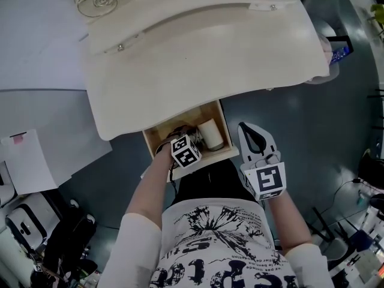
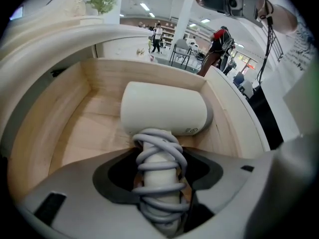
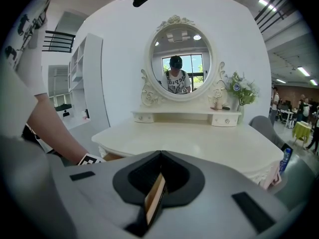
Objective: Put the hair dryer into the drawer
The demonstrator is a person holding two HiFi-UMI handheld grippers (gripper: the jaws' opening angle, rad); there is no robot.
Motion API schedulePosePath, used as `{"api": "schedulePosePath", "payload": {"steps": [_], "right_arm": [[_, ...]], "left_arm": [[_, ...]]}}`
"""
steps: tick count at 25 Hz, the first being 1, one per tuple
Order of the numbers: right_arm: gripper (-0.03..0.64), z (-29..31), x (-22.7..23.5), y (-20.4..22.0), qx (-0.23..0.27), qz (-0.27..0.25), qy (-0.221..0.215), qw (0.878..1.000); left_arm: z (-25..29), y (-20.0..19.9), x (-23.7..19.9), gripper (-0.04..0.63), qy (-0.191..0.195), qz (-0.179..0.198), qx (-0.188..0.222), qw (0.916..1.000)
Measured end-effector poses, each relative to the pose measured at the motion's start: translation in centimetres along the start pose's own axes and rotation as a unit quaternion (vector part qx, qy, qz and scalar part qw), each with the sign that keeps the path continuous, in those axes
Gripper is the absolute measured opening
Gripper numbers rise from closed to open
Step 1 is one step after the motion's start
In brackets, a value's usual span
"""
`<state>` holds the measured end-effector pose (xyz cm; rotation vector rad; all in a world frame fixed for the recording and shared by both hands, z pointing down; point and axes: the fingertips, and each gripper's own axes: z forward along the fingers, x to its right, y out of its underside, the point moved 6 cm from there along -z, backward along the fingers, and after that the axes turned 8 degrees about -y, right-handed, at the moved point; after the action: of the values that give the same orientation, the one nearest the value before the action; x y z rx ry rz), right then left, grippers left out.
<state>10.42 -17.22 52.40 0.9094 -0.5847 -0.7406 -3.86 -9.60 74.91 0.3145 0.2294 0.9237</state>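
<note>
The wooden drawer [image 1: 223, 153] stands pulled out under the white dressing table [image 1: 198, 53]. Inside it is the white hair dryer [image 1: 210, 134], its barrel toward the drawer's right side. My left gripper [image 1: 182, 135] reaches down into the drawer. In the left gripper view the dryer's barrel [image 2: 164, 111] is low over the drawer floor [image 2: 89, 133], and the left gripper [image 2: 160, 159] is shut on the handle, which is wrapped in grey cord [image 2: 159, 183]. My right gripper [image 1: 245, 128] hangs outside the drawer, to its right, shut and empty [image 3: 159, 156].
The tabletop overhangs the back of the drawer. An oval mirror [image 3: 180, 61] and small drawers [image 3: 227, 118] stand on the table, with flowers [image 3: 241, 89] at the right. White sheets [image 1: 27, 158] lie on the floor at the left. The person's body is close behind the drawer front.
</note>
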Motion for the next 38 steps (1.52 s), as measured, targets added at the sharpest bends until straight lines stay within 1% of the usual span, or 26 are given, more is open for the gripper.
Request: {"api": "schedulePosePath", "payload": {"steps": [3, 5, 7, 9, 11, 12, 14, 15, 16, 17, 18, 20, 21, 24, 26, 27, 29, 33, 35, 38], "right_arm": [[0.015, 0.2, -0.2, 0.0, 0.001, -0.005, -0.004, 1.000], [0.015, 0.2, -0.3, -0.1, -0.003, -0.001, -0.004, 1.000], [0.015, 0.2, -0.3, -0.1, -0.004, -0.003, -0.004, 1.000], [0.015, 0.3, -0.4, -0.4, -0.002, -0.005, -0.005, 1.000], [0.015, 0.3, -0.6, -0.7, 0.000, -0.006, -0.006, 1.000], [0.015, 0.3, -0.7, -0.9, 0.002, -0.006, -0.007, 1.000], [0.015, 0.2, -0.9, -1.4, 0.006, -0.008, -0.008, 1.000], [0.015, 0.2, -1.0, -1.7, 0.008, -0.009, -0.009, 1.000], [0.015, 0.1, -1.0, -1.9, 0.009, -0.011, -0.010, 1.000], [0.015, 0.1, -1.1, -2.1, 0.009, -0.012, -0.010, 1.000], [0.015, 0.0, -1.1, -2.3, 0.010, -0.014, -0.010, 1.000], [0.015, -0.1, -1.2, -2.8, 0.012, -0.017, -0.010, 1.000], [0.015, -0.2, -1.3, -3.1, 0.015, -0.019, -0.010, 1.000], [0.015, -0.4, -1.5, -4.3, 0.025, -0.028, -0.014, 0.999], [0.015, -0.5, -1.8, -5.3, 0.037, -0.038, -0.020, 0.998], [0.015, -0.5, -1.9, -5.9, 0.045, -0.046, -0.024, 0.998], [0.015, -0.5, -2.2, -6.9, 0.063, -0.062, -0.032, 0.996], [0.015, -1.5, -3.9, -8.9, 0.097, -0.067, -0.046, 0.992], [0.015, -1.8, -4.6, -10.0, 0.114, -0.074, -0.055, 0.989], [0.015, -1.7, -5.4, -11.5, 0.133, -0.088, -0.075, 0.984]], "left_arm": [[-0.1, 0.0, -0.1, 0.270, 0.010, -0.015, 0.006, 0.9998], [-0.2, -0.1, -0.1, 0.289, 0.020, -0.030, 0.011, 0.9993], [-0.5, -0.4, -0.3, 0.304, 0.022, -0.035, 0.018, 0.9990], [-1.1, -0.7, -0.7, 0.311, 0.018, -0.038, 0.027, 0.9988], [-2.1, -1.1, -1.2, 0.313, 0.010, -0.050, 0.044, 0.9977], [-2.8, -1.3, -1.6, 0.313, 0.002, -0.058, 0.056, 0.9967], [-4.5, -1.8, -2.5, 0.309, -0.027, -0.070, 0.085, 0.9936], [-5.6, -2.0, -2.9, 0.280, -0.045, -0.077, 0.100, 0.9910], [-6.6, -2.2, -3.4, 0.218, -0.062, -0.087, 0.114, 0.9877], [-7.6, -2.4, -3.7, 0.188, -0.077, -0.100, 0.127, 0.9839], [-8.6, -2.5, -4.1, 0.133, -0.091, -0.113, 0.137, 0.9798], [-10.5, -2.9, -4.7, 0.053, -0.117, -0.135, 0.156, 0.9715], [-11.5, -3.1, -4.9, 0.031, -0.126, -0.143, 0.165, 0.9678], [-14.7, -4.0, -5.1, 0.020, -0.145, -0.159, 0.196, 0.9568], [-17.2, -4.8, -5.2, 0.020, -0.167, -0.166, 0.223, 0.9461], [-18.6, -5.2, -5.3, 0.020, -0.182, -0.167, 0.238, 0.9392], [-21.5, -5.9, -5.3, 0.020, -0.214, -0.171, 0.270, 0.9229], [-27.4, -6.0, -3.9, 0.020, -0.267, -0.187, 0.324, 0.8885], [-30.2, -5.9, -3.7, 0.020, -0.297, -0.193, 0.351, 0.8669], [-34.3, -5.8, -3.5, 0.020, -0.342, -0.203, 0.396, 0.8279]]}}
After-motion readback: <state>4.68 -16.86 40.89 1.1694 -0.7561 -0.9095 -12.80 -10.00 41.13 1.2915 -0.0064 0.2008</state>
